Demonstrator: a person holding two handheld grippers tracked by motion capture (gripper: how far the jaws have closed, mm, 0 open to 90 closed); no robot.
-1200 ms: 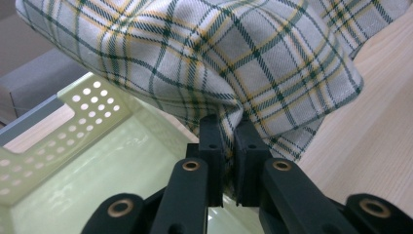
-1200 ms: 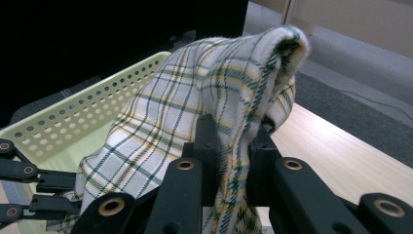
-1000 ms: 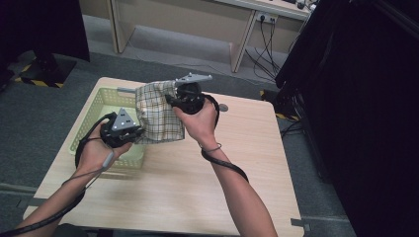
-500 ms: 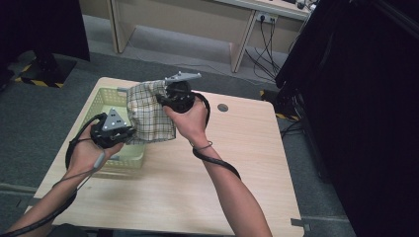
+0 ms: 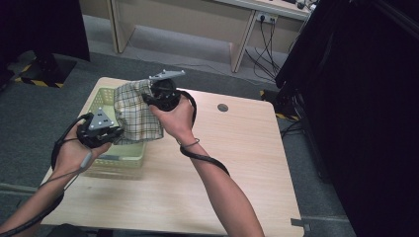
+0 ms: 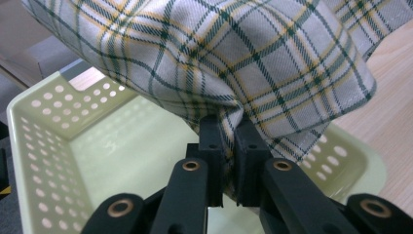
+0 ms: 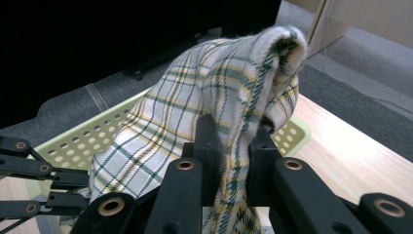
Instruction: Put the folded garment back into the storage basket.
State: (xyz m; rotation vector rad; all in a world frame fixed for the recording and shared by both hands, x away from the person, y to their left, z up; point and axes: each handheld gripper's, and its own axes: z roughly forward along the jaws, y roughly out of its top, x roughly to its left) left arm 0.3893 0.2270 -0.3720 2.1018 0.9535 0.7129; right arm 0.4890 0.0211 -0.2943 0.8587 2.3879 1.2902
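We find one plaid cloth (image 5: 134, 112), off-white with dark green and yellow check lines, of woven fabric. It is held up in the air, stretched and draped between two pinch points, with folds gathered at each. Its upper corner is bunched into a rounded hump, as the right gripper view (image 7: 229, 83) shows. It hangs over a pale green perforated basket (image 5: 116, 157), which stands at the left part of the wooden table (image 5: 247, 163); in the left gripper view (image 6: 234, 53) the cloth's lower edge clears the basket's floor.
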